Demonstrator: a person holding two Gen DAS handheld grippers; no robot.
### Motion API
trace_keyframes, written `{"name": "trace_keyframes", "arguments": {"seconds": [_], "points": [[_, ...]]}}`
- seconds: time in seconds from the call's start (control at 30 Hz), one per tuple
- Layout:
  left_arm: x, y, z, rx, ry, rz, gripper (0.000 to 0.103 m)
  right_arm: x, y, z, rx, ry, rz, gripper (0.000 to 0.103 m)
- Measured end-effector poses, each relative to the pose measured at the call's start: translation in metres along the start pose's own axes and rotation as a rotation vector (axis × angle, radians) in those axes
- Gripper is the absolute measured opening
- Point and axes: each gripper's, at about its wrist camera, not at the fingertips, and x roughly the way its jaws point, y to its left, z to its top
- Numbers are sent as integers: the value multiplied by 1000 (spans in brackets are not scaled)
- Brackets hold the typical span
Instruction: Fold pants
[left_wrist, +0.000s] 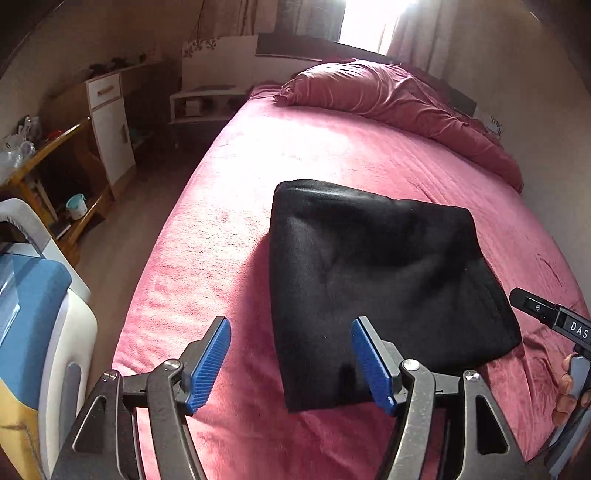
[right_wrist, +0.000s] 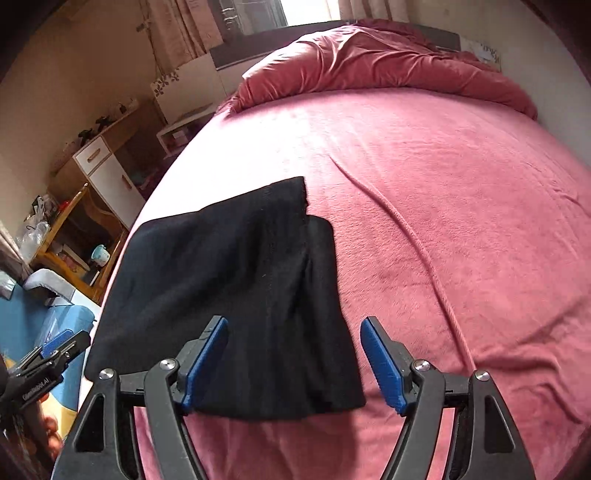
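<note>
Left wrist view: the black pants (left_wrist: 373, 288) lie on the pink bed cover (left_wrist: 229, 184) as a compact, roughly square bundle, near the bed's near-left edge. The left gripper (left_wrist: 290, 363) hangs just above the near edge of the bundle with its jaws spread and nothing between the blue pads (left_wrist: 208, 365); it grasps no cloth. At far right the right gripper (left_wrist: 546, 314) pokes into view, apart from the pants.

Right wrist view: the same bundle shows stacked layers, with one lower layer peeking out along its right side. The right gripper (right_wrist: 295, 363) is likewise released, jaws wide over the near right corner, pads clear of the fabric. A pillow (right_wrist: 369, 62) lies far off at the head.

Judging by this, the folding looks essentially done; at most a tidy of the uneven right edge remains.
</note>
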Motion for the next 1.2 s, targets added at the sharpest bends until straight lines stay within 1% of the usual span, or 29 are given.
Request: {"name": "trace_keyframes", "arguments": {"seconds": [0.13, 0.27, 0.43, 0.53, 0.73, 0.93, 1.0, 1.07, 1.2], "points": [[-29, -6, -13, 21, -29, 28, 69, -12, 26, -25, -37, -6, -16, 75], [-50, -10, -27, 32, -45, 33, 69, -27, 45, -49, -75, -17, -37, 75], [-70, -14, -40, 43, -83, 49, 69, -32, 60, -63, -132, -25, -73, 75], [-80, -12, -43, 40, -103, 44, 69, -39, 65, -70, -138, -35, -85, 75], [-90, -8, -46, 31, -119, 31, 69, -44, 70, -80, -132, -32, -103, 75], [-94, -9, -47, 43, -127, 44, 69, -49, 73, -84, -133, -39, -117, 77], [-94, -8, -48, 36, -127, 41, 73, -50, 74, -85, -135, -42, -120, 77], [-94, -6, -48, 25, -125, 39, 74, -51, 74, -86, -137, -43, -120, 78], [-94, -6, -50, 18, -122, 57, 74, -51, 74, -88, -136, -40, -120, 78]]}}
